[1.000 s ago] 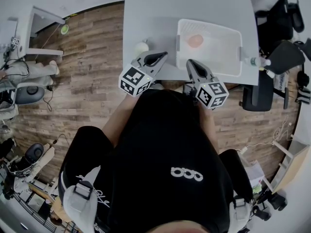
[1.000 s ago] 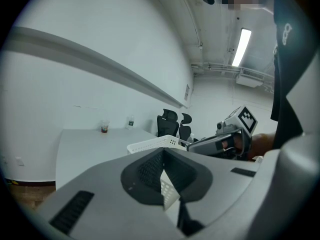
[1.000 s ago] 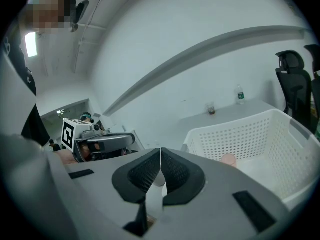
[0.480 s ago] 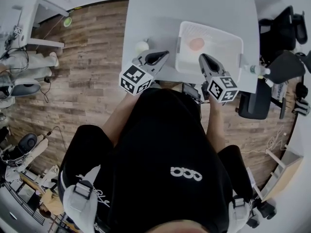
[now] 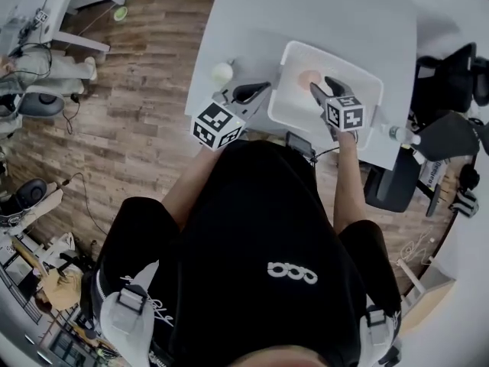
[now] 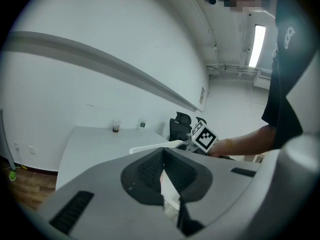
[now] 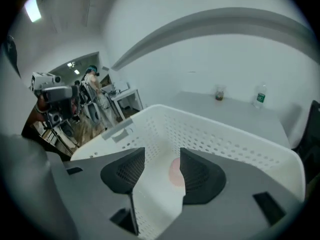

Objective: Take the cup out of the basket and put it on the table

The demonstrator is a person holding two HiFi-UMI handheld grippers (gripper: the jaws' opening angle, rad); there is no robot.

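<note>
A white perforated basket (image 5: 365, 90) stands on the grey table (image 5: 321, 14). A pink cup (image 5: 309, 79) lies inside it near its left wall. My right gripper (image 5: 322, 88) reaches down into the basket just beside the cup. Its jaws have just been opening and stand open, with nothing gripped. In the right gripper view the cup (image 7: 175, 173) lies on the basket floor (image 7: 150, 194) ahead, seen through the gap of the gripper (image 7: 162, 166). My left gripper (image 5: 254, 92) hovers shut over the table, left of the basket. The left gripper view shows the gripper (image 6: 163, 173) with its jaws pressed together, holding nothing.
A small white round object (image 5: 222, 73) sits on the table's left part. A bottle (image 5: 397, 134) lies near the basket's right end. A drink cup (image 7: 219, 93) and a bottle (image 7: 259, 96) stand at the table's far end. Black office chairs (image 5: 451, 90) crowd the right side.
My right gripper has moved forward and down from the table's near edge into the basket, and its jaws have opened. The left gripper has edged slightly forward, still shut.
</note>
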